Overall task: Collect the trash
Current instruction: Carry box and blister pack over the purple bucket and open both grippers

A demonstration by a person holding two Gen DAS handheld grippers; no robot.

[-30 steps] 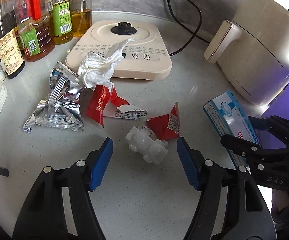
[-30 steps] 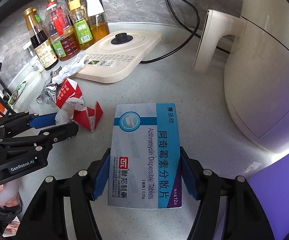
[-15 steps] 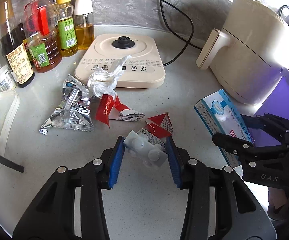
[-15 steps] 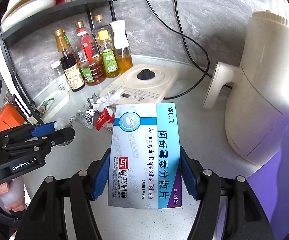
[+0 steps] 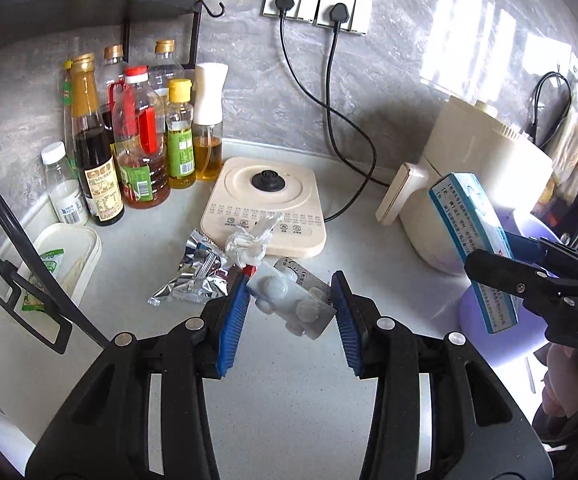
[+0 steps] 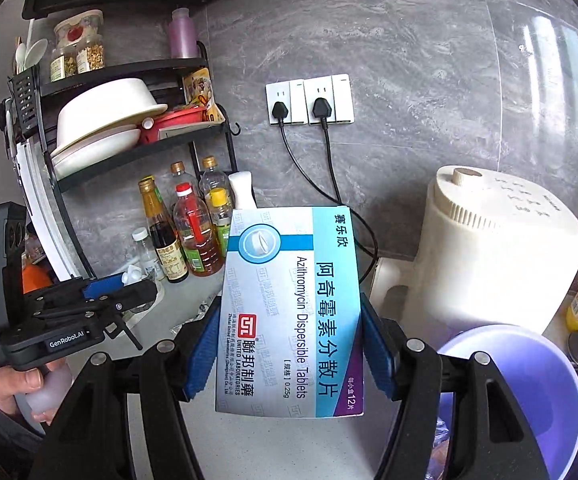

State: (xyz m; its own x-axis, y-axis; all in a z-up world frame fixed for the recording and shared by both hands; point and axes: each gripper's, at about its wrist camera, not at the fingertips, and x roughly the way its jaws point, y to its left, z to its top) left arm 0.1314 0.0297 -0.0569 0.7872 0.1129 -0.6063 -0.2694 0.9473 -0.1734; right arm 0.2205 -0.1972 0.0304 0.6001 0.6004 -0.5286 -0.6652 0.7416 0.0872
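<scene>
A: Above the middle of the worktop (image 5: 289, 420), clear of its surface: blister pack (image 5: 293, 304), pinched slantwise between the blue pads of the left tongs (image 5: 289, 280). Closed on it by two edges only.

B: Handling?

A: Probably feather-light, thin and springy, with slick foil on the back and bubbles easily crushed. Likely to twist or pop out under a hard squeeze. Best taken across the flat margins, gently.

B: And the right tongs (image 6: 291, 312)?

A: Clamped on the long sides of the medicine box (image 6: 285, 360), held up in the air toward the worktop's right edge. Cardboard, light, seemingly stiff enough edgewise, yet apt to cave in if empty. Gripped at about mid-length, so little risk of tipping.

B: Containers?

A: Purple bin (image 6: 529, 380) by the right edge, just beside the cream appliance (image 6: 489, 248), mouth open. Something crumpled at the bottom, too hidden to name. White tub (image 5: 69, 256) at the left edge, holding a green-printed sachet (image 5: 47, 270).

B: Left to collect?

A: Silver foil wrapper (image 5: 193, 280), crumpled clear film (image 5: 249, 240) and a red scrap (image 5: 251, 269), lying together just in front of the cream hob base (image 5: 265, 200), toward the back of the worktop. All soft and flimsy, by the look. Better pinched at a bunched fold than at a loose corner.
</scene>
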